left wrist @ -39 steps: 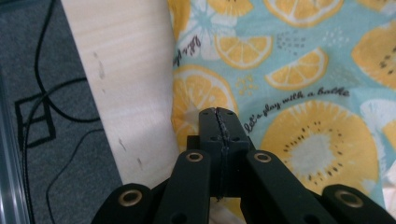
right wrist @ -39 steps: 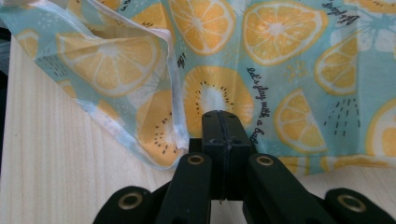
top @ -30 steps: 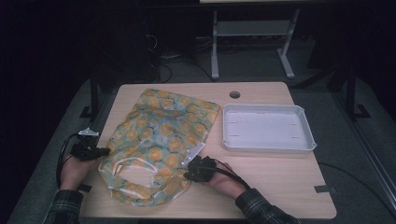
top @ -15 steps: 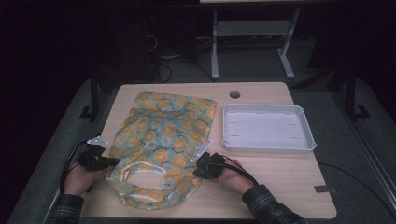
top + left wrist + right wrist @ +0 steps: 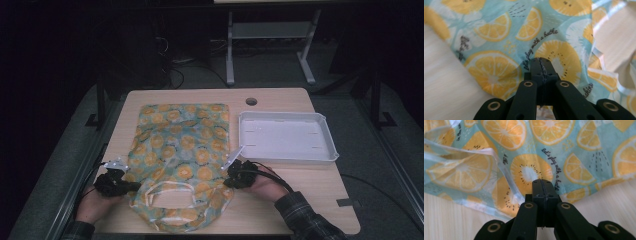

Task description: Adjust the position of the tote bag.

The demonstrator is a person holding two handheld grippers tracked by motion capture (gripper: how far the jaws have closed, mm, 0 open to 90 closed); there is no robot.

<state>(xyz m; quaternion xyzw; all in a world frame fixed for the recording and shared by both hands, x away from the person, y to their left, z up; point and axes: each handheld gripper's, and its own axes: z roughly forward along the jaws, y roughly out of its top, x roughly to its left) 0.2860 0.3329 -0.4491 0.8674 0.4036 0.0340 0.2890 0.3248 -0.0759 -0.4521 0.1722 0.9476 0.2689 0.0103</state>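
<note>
The lemon-print tote bag (image 5: 182,150) lies flat on the wooden tabletop (image 5: 300,200), left of centre in the high view, its long axis running from the upper edge of the tabletop down toward the person, with the open mouth and white-edged handle (image 5: 170,192) at the lower end. The left gripper (image 5: 125,186) sits at the bag's lower-left edge and the right gripper (image 5: 231,181) at its lower-right edge, one on each side of the mouth, so each hand is nearest its own side seam and the bag's body stretches away from both toward the top of the frame.

In the left gripper view the jaws are pressed together, and the fabric seems pinched between them at the bag's edge; the right gripper view shows the same, jaws together on the cloth near the handle strap (image 5: 499,167). Any pull will likely run along the bag's length.

Script printed on the fabric reads "let's play with a bathe" (image 5: 540,47), repeated in the right gripper view (image 5: 551,160).

A white tray (image 5: 320,150) stands at the right, apart from the bag.
</note>
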